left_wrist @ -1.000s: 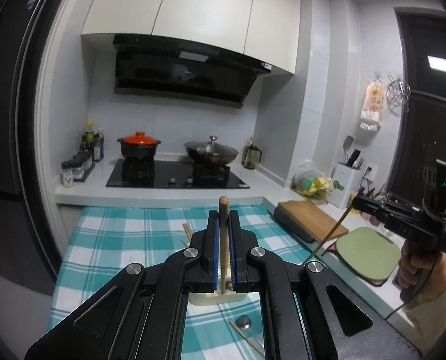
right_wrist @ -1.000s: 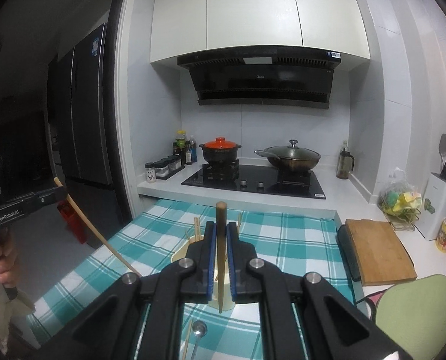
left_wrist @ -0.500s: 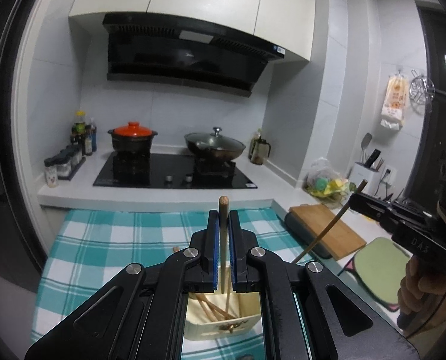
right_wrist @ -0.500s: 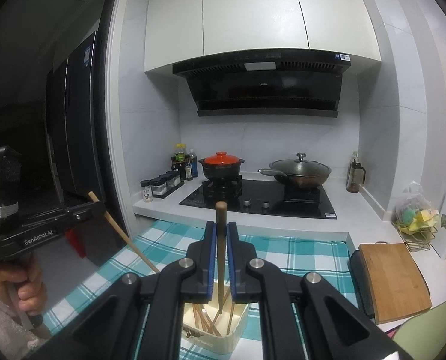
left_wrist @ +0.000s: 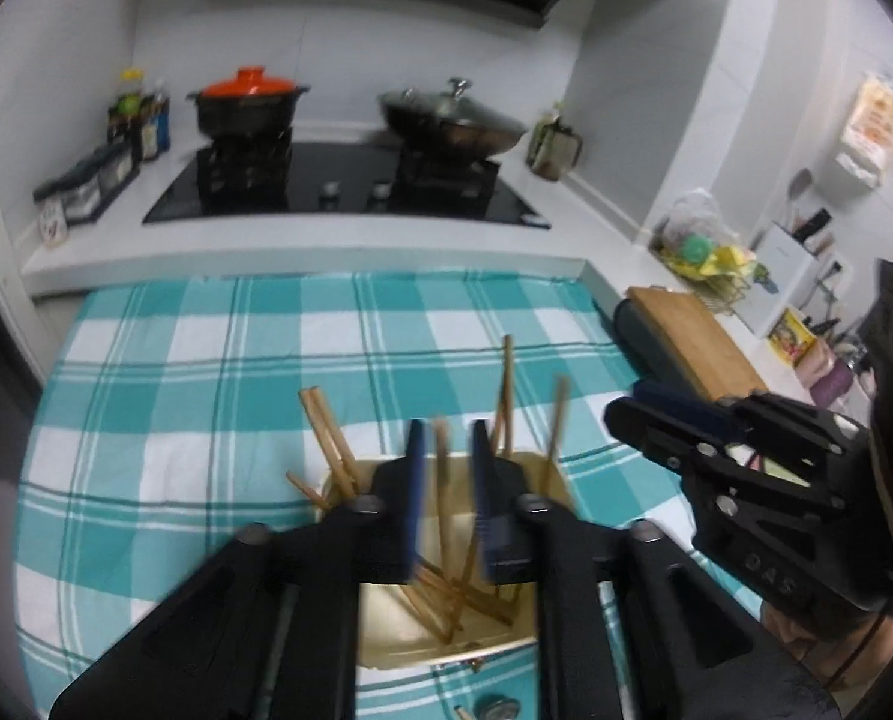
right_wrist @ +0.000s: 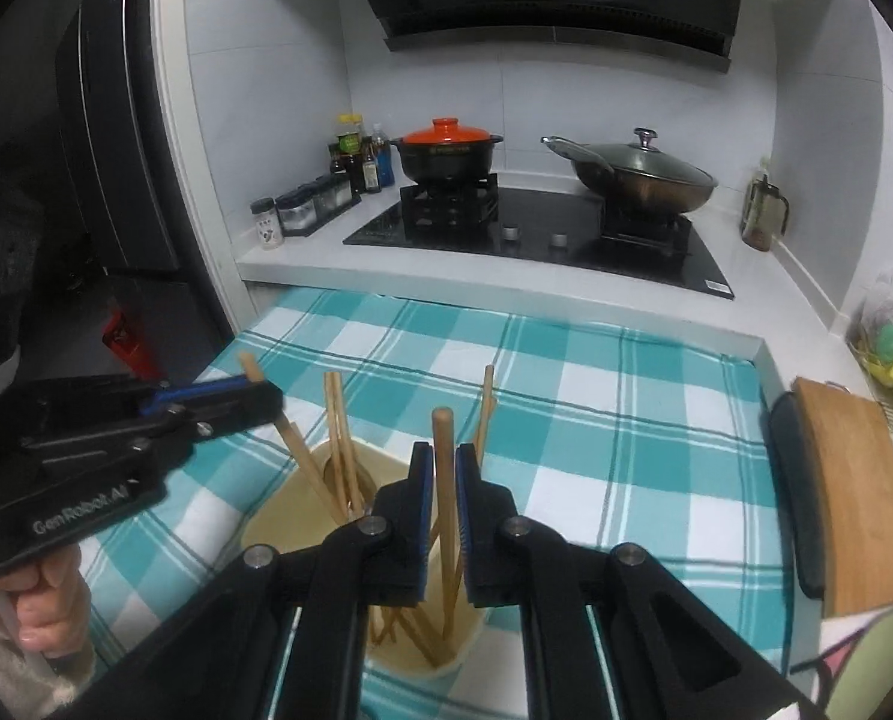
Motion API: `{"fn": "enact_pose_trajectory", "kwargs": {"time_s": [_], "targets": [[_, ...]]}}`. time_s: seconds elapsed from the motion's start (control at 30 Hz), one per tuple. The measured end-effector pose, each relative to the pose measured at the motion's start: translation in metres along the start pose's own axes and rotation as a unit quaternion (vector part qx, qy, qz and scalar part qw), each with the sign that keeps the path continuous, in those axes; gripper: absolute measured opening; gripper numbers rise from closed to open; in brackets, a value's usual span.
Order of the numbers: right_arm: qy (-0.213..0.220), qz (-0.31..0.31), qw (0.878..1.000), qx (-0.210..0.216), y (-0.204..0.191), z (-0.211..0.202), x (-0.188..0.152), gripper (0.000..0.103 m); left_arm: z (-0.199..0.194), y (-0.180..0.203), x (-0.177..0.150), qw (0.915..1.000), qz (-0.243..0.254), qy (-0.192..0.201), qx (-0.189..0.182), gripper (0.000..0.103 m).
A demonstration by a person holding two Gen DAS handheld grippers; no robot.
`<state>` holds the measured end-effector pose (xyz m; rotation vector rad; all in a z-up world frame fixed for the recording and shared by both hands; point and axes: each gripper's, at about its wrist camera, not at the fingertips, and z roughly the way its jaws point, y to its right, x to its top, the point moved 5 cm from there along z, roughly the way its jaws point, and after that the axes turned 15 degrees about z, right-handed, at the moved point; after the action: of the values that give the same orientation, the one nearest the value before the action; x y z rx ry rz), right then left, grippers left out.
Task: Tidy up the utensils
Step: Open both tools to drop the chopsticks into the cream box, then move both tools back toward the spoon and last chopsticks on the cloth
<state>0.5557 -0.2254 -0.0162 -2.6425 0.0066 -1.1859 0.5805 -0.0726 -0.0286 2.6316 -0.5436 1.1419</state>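
A cream utensil holder point(left_wrist: 446, 618) stands on the teal checked cloth with several wooden chopsticks point(left_wrist: 326, 438) leaning in it. My left gripper point(left_wrist: 446, 438) hangs just above it, jaws parted; a chopstick point(left_wrist: 441, 480) stands loose between the pads, its tip in the holder. In the right wrist view the same holder point(right_wrist: 284, 516) is below my right gripper point(right_wrist: 443, 456), whose jaws sit close around a wooden chopstick point(right_wrist: 442, 468) that reaches down into the holder. The right gripper shows in the left wrist view point(left_wrist: 656, 414), the left in the right wrist view point(right_wrist: 266, 399).
A metal spoon point(left_wrist: 497, 708) lies on the cloth in front of the holder. A wooden cutting board point(right_wrist: 854, 498) lies to the right. A stove with an orange-lidded pot point(right_wrist: 449, 147) and a wok point(right_wrist: 638, 177) stands behind the cloth point(right_wrist: 596, 420).
Both grippers dropped down over the holder. My left jaws opened and the chopstick slid into the holder. The right chopstick now reaches into the holder.
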Motion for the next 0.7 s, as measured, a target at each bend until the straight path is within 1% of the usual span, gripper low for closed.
{"fn": "enact_pose_trajectory", "kwargs": {"time_s": [0.03, 0.07, 0.1, 0.17, 0.2, 0.23, 0.3, 0.33, 0.43, 0.53, 0.6, 0.7], "targets": [[0.011, -0.001, 1.000, -0.010, 0.002, 0.002, -0.001, 0.028, -0.003, -0.005, 0.000, 0.9999, -0.013, 0.003, 0.005, 0.051], [0.025, 0.004, 1.000, -0.013, 0.004, 0.000, -0.001, 0.041, -0.010, -0.010, -0.001, 0.9996, -0.021, 0.013, 0.009, 0.063], [0.040, 0.016, 0.999, -0.004, 0.006, -0.006, 0.001, 0.043, -0.021, -0.014, -0.002, 0.9993, -0.025, 0.026, 0.010, 0.069], [0.058, 0.035, 0.998, 0.016, 0.009, -0.024, 0.002, 0.043, -0.041, -0.019, -0.006, 0.9991, -0.019, 0.037, 0.011, 0.074], [0.068, 0.035, 0.997, 0.021, 0.009, -0.036, 0.002, 0.043, -0.051, -0.022, -0.008, 0.9990, -0.015, 0.039, 0.014, 0.076], [0.076, 0.029, 0.996, 0.021, 0.008, -0.046, 0.002, 0.043, -0.062, -0.024, -0.013, 0.9990, -0.009, 0.039, 0.017, 0.078], [0.092, 0.014, 0.996, 0.015, 0.006, -0.073, -0.007, 0.045, -0.086, -0.027, -0.029, 0.9991, 0.003, 0.035, 0.023, 0.086], [0.095, 0.009, 0.995, 0.014, 0.007, -0.083, -0.011, 0.048, -0.097, -0.028, -0.040, 0.9991, 0.013, 0.029, 0.028, 0.087], [0.089, -0.008, 0.996, 0.006, 0.010, -0.113, -0.036, 0.049, -0.127, -0.025, -0.078, 0.9969, 0.060, -0.004, 0.051, 0.088], [0.077, -0.020, 0.997, -0.020, 0.021, -0.140, -0.067, 0.049, -0.152, -0.016, -0.120, 0.9916, 0.099, -0.030, 0.078, 0.092], [0.065, -0.022, 0.997, -0.033, 0.029, -0.158, -0.090, 0.049, -0.164, -0.007, -0.148, 0.9903, 0.104, -0.038, 0.083, 0.094], [0.052, -0.019, 0.997, -0.045, 0.036, -0.179, -0.121, 0.049, -0.171, 0.016, -0.191, 0.9932, 0.088, -0.039, 0.066, 0.096]]}}
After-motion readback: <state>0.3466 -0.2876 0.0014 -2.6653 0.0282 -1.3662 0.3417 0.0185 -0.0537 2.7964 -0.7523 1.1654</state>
